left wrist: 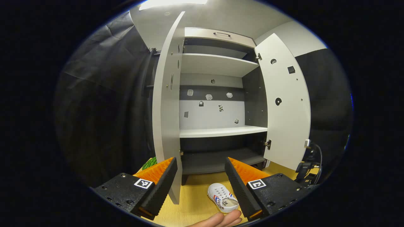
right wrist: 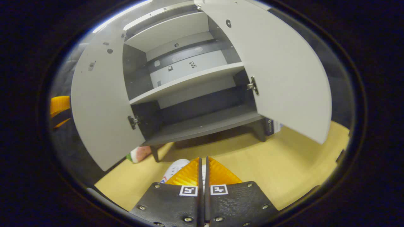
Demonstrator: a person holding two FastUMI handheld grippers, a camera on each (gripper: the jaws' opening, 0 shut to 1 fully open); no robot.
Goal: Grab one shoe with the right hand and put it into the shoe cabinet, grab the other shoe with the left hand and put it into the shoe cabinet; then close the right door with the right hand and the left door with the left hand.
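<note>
Before the open cabinet (left wrist: 217, 94), a white shoe (left wrist: 222, 197) with red and blue stripes lies on the floor (right wrist: 284, 164). Left gripper (left wrist: 200, 181) hovers with fingers spread wide; right gripper (right wrist: 203, 171) has fingers together on what seems a shoe's edge. Lifting cleanly to the bottom shelf (right wrist: 205, 124) looks wisest.

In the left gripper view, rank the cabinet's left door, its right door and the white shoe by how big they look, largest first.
1. Right door, widest face showing.
2. Left door, taller but seen nearly edge-on, so the order of the two doors is unsure.
3. White shoe, smallest by far, on the floor between the open left gripper fingers.
</note>
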